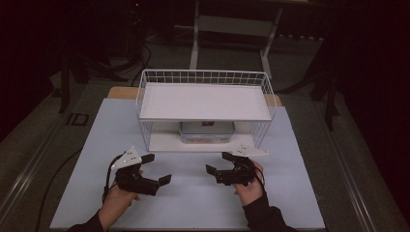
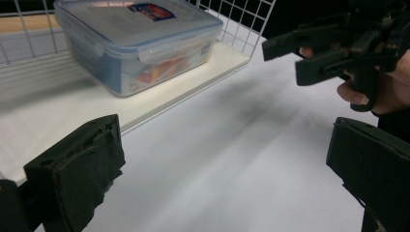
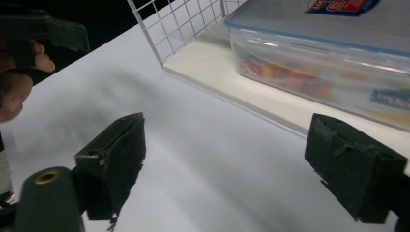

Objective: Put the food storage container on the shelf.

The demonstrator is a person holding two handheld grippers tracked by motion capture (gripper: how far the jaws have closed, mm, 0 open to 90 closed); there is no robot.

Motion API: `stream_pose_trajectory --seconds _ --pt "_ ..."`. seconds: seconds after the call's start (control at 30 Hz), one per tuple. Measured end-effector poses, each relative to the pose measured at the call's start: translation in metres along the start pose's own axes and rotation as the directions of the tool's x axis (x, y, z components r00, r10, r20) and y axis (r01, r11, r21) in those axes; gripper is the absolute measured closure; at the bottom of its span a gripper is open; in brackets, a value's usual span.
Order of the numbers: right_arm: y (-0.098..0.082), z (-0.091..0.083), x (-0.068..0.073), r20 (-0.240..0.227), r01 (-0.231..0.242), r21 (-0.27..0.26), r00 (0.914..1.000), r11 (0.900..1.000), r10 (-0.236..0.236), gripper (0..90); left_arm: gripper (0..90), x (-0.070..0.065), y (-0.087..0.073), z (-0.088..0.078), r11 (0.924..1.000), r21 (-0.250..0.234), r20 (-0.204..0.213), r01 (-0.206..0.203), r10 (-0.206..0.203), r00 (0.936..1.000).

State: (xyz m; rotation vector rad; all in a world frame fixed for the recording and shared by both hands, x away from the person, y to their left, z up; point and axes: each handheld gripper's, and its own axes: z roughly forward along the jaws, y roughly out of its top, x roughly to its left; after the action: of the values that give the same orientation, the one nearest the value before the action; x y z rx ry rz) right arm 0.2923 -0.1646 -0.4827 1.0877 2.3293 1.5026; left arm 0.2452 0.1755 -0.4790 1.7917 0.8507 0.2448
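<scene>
High view: clear plastic container (image 1: 207, 131) with blue-rimmed lid sits on the lower shelf (image 1: 164, 143) of a white wire rack (image 1: 205, 77), under the upper shelf (image 1: 205, 101). Long axis runs left-right across the rack, one long side facing the person. Lid on, flat, label side up; red/orange contents visible through the wall in both gripper views.

Left gripper (image 1: 157, 168) is in front of the rack's left half, above the bench (image 1: 193, 203), fingers (image 1: 165, 179) apart, nothing between them. It angles toward the middle of the bench. Left gripper view: container (image 2: 138, 43) off to the upper left, well ahead of the fingers (image 2: 77, 174), not touching.

Right gripper (image 1: 218, 163) is in front of the rack's right half, angled toward the middle too, fingers (image 1: 211, 169) spread wide, nothing between them. Right gripper view: container (image 3: 329, 63) at upper right, near but apart from the fingers (image 3: 355, 171).

Both grippers are clear of the rack, facing each other across the bench.

Surface: bench top is a pale, matte sheet, bare apart from the rack; a wooden edge (image 1: 121, 92) shows behind the rack's corners. Cable (image 1: 58, 174) trails off the left side to the floor.

Room: dim, dark floor, grey table frame (image 1: 232, 29) behind, dark stands at left and right.
</scene>
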Motion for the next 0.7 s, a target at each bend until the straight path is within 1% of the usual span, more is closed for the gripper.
stream_pose_trajectory --seconds 0.07,0.1,0.17,0.2,0.3,0.43,0.57,0.67,0.7 --pt "-0.003 -0.004 -0.001 -0.011 -0.002 0.009 0.9999 1.000 0.002 14.2 0.0 0.001 -0.001 -0.004 0.9998 -0.017 0.002 0.003 -0.003 1.0000" --pt "-0.005 -0.007 -0.001 -0.004 0.005 0.009 1.0000 1.000 -0.005 14.2 0.0 0.001 -0.001 -0.006 0.9999 -0.015 0.001 0.002 -0.002 1.0000" --pt "-0.008 -0.011 -0.001 -0.014 0.010 0.010 0.9999 1.000 -0.010 14.3 0.0 0.001 -0.003 -0.008 0.9999 -0.015 0.000 -0.003 0.003 1.0000" --pt "-0.009 -0.012 -0.001 -0.011 0.009 0.009 0.9999 1.000 -0.009 14.3 0.0 0.001 -0.003 -0.010 0.9999 -0.012 0.002 -0.007 0.007 1.0000" --pt "-0.013 -0.020 -0.001 -0.014 0.006 -0.001 0.9999 1.000 -0.006 14.4 0.0 0.000 -0.006 -0.013 0.9999 -0.007 0.002 -0.009 0.009 1.0000" --pt "-0.016 -0.031 -0.001 -0.004 0.020 -0.012 0.9998 1.000 -0.020 14.4 0.0 -0.002 -0.010 -0.017 0.9997 0.009 0.012 -0.021 0.021 0.9997" --pt "-0.020 -0.042 -0.002 -0.005 0.009 -0.031 0.9999 0.999 -0.009 14.4 0.0 -0.003 -0.014 -0.020 0.9998 0.013 0.031 -0.018 0.017 0.9994" --pt "-0.024 -0.052 -0.003 -0.005 0.005 -0.043 1.0000 0.999 -0.005 14.4 0.0 -0.004 -0.016 -0.023 0.9991 0.025 0.029 -0.035 0.034 0.9990" --pt "-0.026 -0.055 -0.003 -0.004 0.003 -0.050 1.0000 0.999 -0.003 14.4 0.0 -0.005 -0.016 -0.024 0.9991 0.025 0.030 -0.034 0.033 0.9990"
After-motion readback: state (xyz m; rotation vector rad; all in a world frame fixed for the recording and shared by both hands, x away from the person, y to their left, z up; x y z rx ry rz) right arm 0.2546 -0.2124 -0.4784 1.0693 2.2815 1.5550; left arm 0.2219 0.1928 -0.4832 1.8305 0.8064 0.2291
